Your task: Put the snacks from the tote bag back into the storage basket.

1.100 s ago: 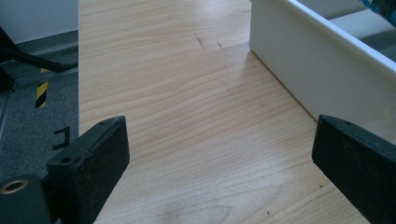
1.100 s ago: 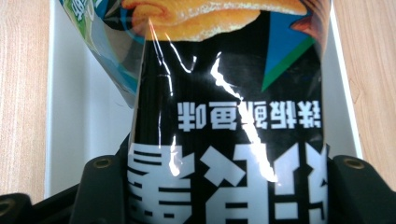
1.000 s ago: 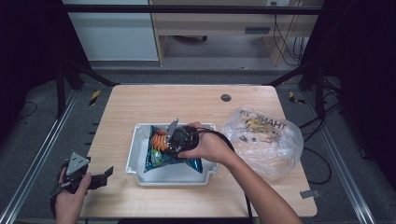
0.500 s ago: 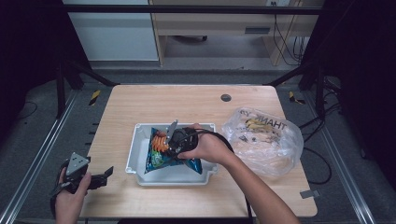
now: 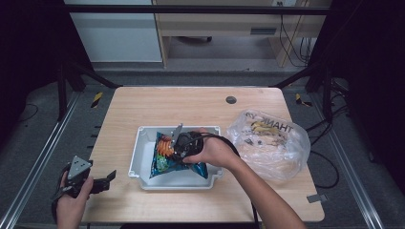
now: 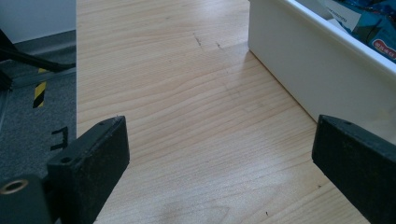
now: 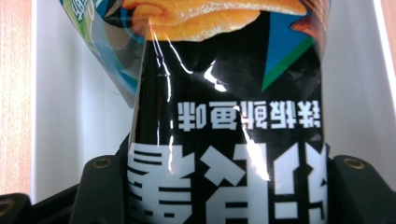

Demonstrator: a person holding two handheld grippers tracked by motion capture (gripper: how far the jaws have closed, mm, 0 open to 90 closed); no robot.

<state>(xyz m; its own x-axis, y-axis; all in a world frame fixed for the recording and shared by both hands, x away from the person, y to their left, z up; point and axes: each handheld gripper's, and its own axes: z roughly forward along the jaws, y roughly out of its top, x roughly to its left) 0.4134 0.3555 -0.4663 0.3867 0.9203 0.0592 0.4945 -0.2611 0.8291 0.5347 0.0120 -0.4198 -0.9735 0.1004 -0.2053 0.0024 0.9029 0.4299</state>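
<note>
Wooden table [image 5: 143, 109]: the right gripper [image 5: 184, 145] clamps a snack bag [image 7: 224, 121] over the white tray [image 5: 138, 157]; the left gripper [image 6: 219, 158] rests wide open near the tray.

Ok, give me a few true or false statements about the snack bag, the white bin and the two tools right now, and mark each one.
1. The right tool is shut on the snack bag. True.
2. The snack bag is over the white bin. True.
3. The left tool grips the bin's rim. False: its jaws stand open over bare table, beside the bin's wall and apart from it.
4. The clear plastic bag lies inside the bin. False: it lies on the table, on the side of the bin away from the left tool.
5. The snack bag is plain white. False: it is black and blue with an orange picture and white lettering.
</note>
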